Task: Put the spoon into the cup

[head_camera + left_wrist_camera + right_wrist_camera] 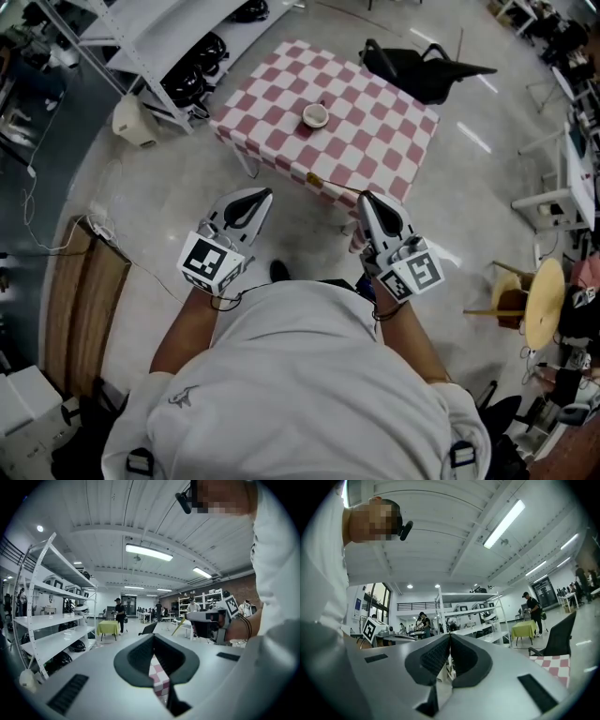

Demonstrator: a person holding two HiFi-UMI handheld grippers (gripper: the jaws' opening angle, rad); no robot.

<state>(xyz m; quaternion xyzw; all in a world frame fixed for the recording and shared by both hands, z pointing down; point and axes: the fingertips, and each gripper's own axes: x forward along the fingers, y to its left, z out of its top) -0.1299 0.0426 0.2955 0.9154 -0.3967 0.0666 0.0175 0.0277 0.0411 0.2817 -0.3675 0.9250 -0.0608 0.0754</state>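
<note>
**Q:** Where do we find the spoon?
**A:** The spoon [333,185] lies flat along the near edge of the checked table [375,141], at 6 o'clock of the cup [315,115] and well apart from it.

**Q:** How will it handle?
**A:** We judge it thin, light, stiff and rather slippery. We would pinch the slim shaft across its width, near mid-length.

**Q:** And the grippers?
**A:** The right gripper [364,197] hangs at 4 o'clock of the spoon, near one end, and the left gripper [265,194] at 8 o'clock. Both have jaws pressed together on nothing.
</note>
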